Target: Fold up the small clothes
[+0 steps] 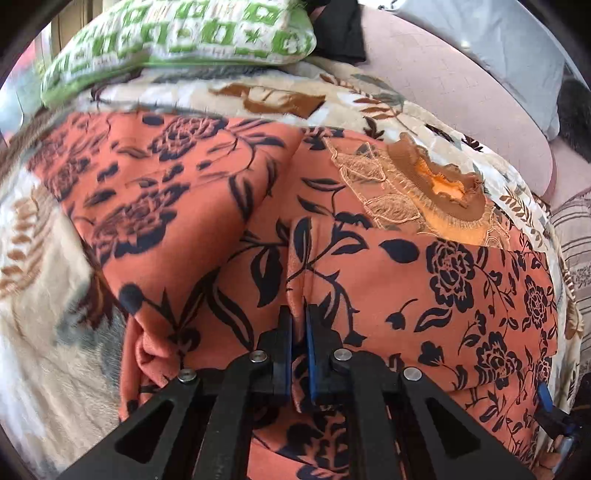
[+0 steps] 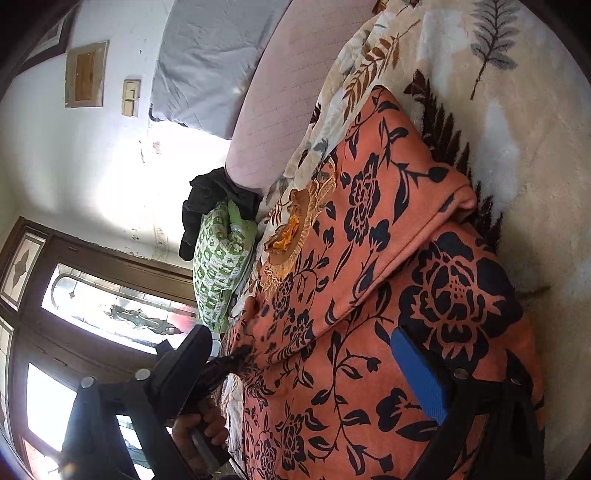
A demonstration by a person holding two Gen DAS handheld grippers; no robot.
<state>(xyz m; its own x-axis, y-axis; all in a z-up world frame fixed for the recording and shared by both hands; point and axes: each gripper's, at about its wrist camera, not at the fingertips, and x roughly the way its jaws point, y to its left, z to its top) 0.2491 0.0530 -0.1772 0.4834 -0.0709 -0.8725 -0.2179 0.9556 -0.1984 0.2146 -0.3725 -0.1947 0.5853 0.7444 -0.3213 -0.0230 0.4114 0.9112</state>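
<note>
An orange garment with a dark floral print [image 1: 388,266] lies spread on a cream leaf-patterned blanket [image 1: 44,302]. Its embroidered neckline [image 1: 436,184] lies at the far side, and one side is folded over. My left gripper [image 1: 299,314] is shut on a raised pleat of the garment's cloth at its near edge. It also shows from the side in the right wrist view [image 2: 236,360], pinching the cloth. My right gripper [image 2: 306,354] is open, its blue-padded finger [image 2: 417,373] resting over the garment [image 2: 369,258] and the other finger [image 2: 184,365] off the cloth's edge.
A green and white patterned pillow [image 1: 177,40] and a dark cloth [image 1: 340,33] lie beyond the garment. A pink mattress [image 1: 454,74] and a grey pillow [image 1: 517,48] are at the back right. A door with glass panes [image 2: 74,314] stands at the side.
</note>
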